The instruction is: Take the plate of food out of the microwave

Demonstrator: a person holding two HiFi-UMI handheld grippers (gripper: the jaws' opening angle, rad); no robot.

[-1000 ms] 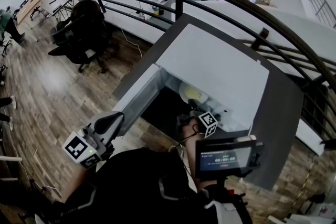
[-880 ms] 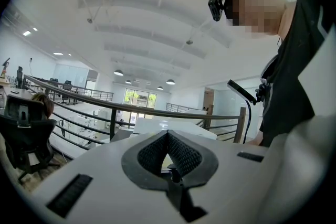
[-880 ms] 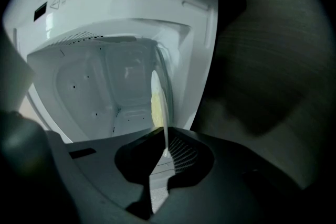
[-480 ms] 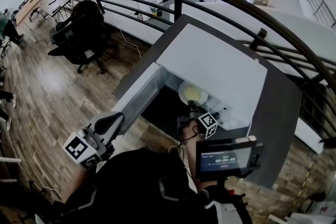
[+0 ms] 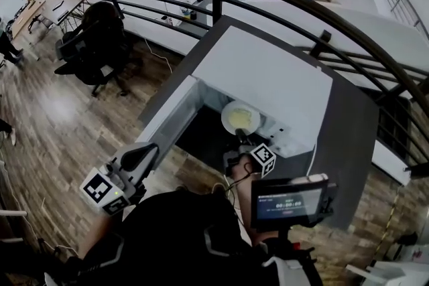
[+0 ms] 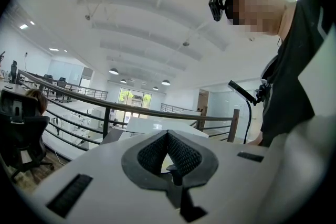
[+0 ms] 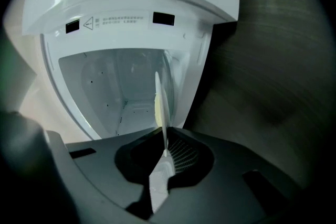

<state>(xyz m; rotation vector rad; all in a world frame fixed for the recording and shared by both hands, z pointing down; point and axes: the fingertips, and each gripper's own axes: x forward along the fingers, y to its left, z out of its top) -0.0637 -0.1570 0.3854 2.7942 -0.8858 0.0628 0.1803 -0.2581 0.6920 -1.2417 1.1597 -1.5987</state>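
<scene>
The right gripper (image 5: pixel 239 136), low in the middle of the head view, is clamped on the near rim of the plate (image 5: pixel 241 118), which sits at the mouth of the microwave (image 5: pixel 268 84), partly under its white top. One pale yellow helping of food (image 5: pixel 244 120) lies on the plate; what it is cannot be made out. The microwave door (image 5: pixel 166 118) hangs open toward the left of the frame, and the dark cavity below the plate shows no detail. The left gripper (image 5: pixel 143 157), at lower left, is well apart from the microwave. A small screen (image 5: pixel 289 201) sits at lower right. In the left gripper view the left gripper (image 6: pixel 170 153) has its jaws pressed together with nothing between them; beyond them run a railing (image 6: pixel 131 110) and a bright hall, and the person's torso is cut off at the right edge. In the right gripper view the right gripper (image 7: pixel 165 157) pinches the plate (image 7: pixel 160 105), seen edge-on as a thin upright line, before the empty white cavity of the microwave (image 7: pixel 115 86). There are two grippers, one plate, one microwave.
</scene>
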